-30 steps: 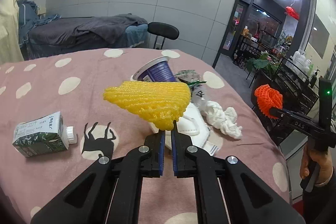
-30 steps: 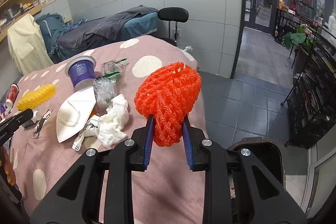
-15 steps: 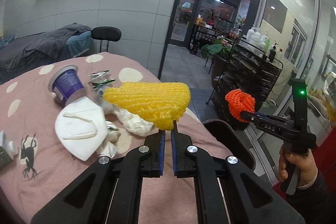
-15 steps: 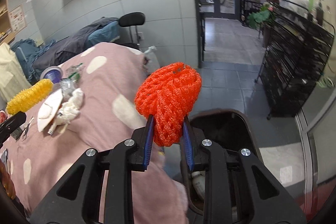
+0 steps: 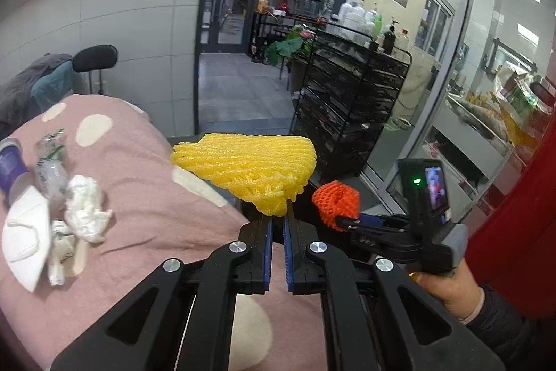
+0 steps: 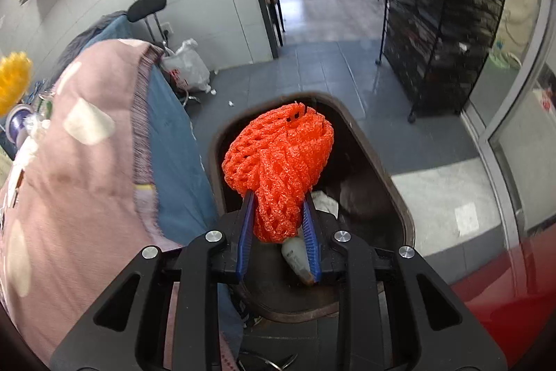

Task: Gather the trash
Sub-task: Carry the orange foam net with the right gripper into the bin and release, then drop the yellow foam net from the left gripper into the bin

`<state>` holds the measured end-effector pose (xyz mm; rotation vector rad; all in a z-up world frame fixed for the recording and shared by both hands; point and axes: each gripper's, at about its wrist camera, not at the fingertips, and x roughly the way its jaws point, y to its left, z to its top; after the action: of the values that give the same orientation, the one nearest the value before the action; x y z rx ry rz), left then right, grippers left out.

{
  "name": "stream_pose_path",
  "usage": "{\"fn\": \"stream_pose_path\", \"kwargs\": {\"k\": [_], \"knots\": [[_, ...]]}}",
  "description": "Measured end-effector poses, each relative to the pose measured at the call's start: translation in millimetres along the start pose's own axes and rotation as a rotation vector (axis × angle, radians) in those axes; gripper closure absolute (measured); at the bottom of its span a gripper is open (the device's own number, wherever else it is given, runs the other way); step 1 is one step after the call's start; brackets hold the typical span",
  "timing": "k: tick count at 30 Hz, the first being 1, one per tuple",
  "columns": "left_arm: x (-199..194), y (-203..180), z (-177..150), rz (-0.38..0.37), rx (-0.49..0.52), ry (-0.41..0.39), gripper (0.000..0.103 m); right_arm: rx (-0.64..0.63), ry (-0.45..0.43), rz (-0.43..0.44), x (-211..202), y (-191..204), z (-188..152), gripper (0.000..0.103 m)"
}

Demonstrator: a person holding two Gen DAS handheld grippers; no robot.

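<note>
My left gripper (image 5: 278,218) is shut on a yellow foam fruit net (image 5: 246,167), held over the right edge of the pink dotted tablecloth (image 5: 146,197). My right gripper (image 6: 278,200) is shut on an orange foam net (image 6: 278,159) and hangs right over the open dark trash bin (image 6: 399,197), which holds a crumpled tissue and a small bottle. In the left wrist view the right gripper (image 5: 338,219) with the orange net (image 5: 335,200) sits just right of my left fingers. On the table lie a white face mask (image 5: 24,239), crumpled tissues (image 5: 85,207) and a purple cup (image 5: 8,166).
The bin stands on the floor against the table's blue-skirted side (image 6: 177,169). A black wire rack (image 6: 441,9) stands beyond it by a glass wall. A white plastic bag (image 6: 186,65) lies on the grey tiles. A person's hand (image 5: 448,287) holds the right gripper.
Both grippers swung right, off the table toward the bin, keeping their nets. The right one dropped lower and now hangs over the bin's opening; the table trash slid to the left.
</note>
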<state>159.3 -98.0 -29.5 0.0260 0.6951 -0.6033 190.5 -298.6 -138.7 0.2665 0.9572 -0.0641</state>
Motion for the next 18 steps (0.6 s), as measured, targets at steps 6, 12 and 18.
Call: {"fn": "stream_pose_path", "kwargs": {"k": [6,12,18], "knots": [[25.7,-14.0,-2.3,-0.034,0.023,0.060,0.097,0.040,0.064,-0.020,32.2,-16.5,-16.4,0.073],[40.4,-27.1,-3.6,-0.053,0.049,0.103,0.097,0.086,0.067,-0.049,39.4,-27.4,-27.2,0.034],[61.3,-39.7,-1.5,-0.079,0.075,0.166,0.097,0.116,0.076,-0.069,34.2,-37.8,-36.3,0.033]]}}
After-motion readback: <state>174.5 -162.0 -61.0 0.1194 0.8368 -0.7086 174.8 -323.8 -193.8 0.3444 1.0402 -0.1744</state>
